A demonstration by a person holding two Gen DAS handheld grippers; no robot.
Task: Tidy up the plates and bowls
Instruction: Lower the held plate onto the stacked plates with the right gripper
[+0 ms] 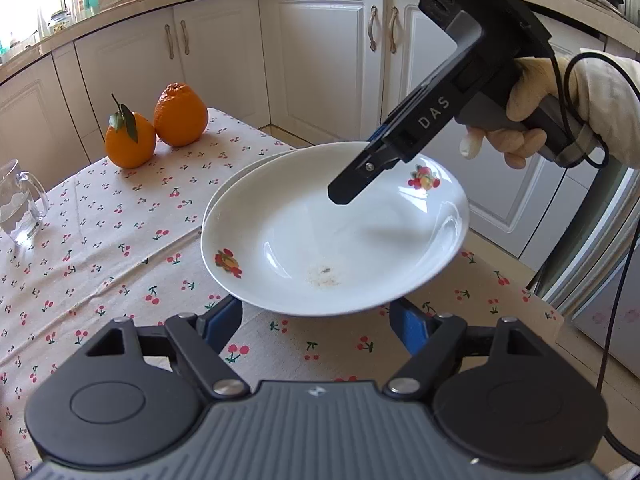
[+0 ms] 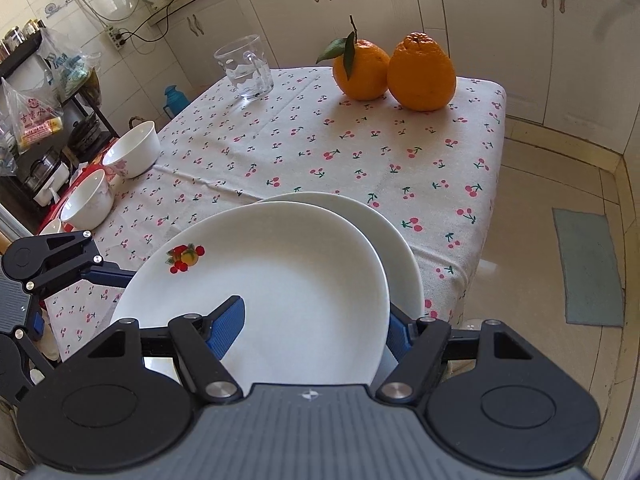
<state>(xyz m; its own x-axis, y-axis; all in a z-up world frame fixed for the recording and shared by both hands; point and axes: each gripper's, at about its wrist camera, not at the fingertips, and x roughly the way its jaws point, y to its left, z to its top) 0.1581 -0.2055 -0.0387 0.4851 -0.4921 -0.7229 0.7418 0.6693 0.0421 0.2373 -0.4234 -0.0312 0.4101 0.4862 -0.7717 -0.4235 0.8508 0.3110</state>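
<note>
Plates: two white plates sit one over the other at the near right corner of the bench [image 2: 360, 152], which carries a cherry-print cloth. The upper plate [image 1: 332, 232] bears fruit motifs on its rim and a small speck patch in its well; it lies offset on the lower plate [image 2: 400, 240], whose rim shows beyond it.

The right gripper [image 2: 316, 324] straddles the rim of the upper plate, one blue pad inside the well, the other outside the rim. Whether the pads press on the plate cannot be told. A gloved hand [image 1: 532, 120] holds it.

The left gripper [image 1: 316, 320] stands partly open at the plate's near edge, fingers under the rim; grip cannot be told.

Two white bowls [image 2: 132, 152] stand at the bench's left edge, well apart from the plates. Two oranges [image 2: 396, 68] touch each other at the far end. A glass mug [image 2: 246, 68] stands near them.
</note>
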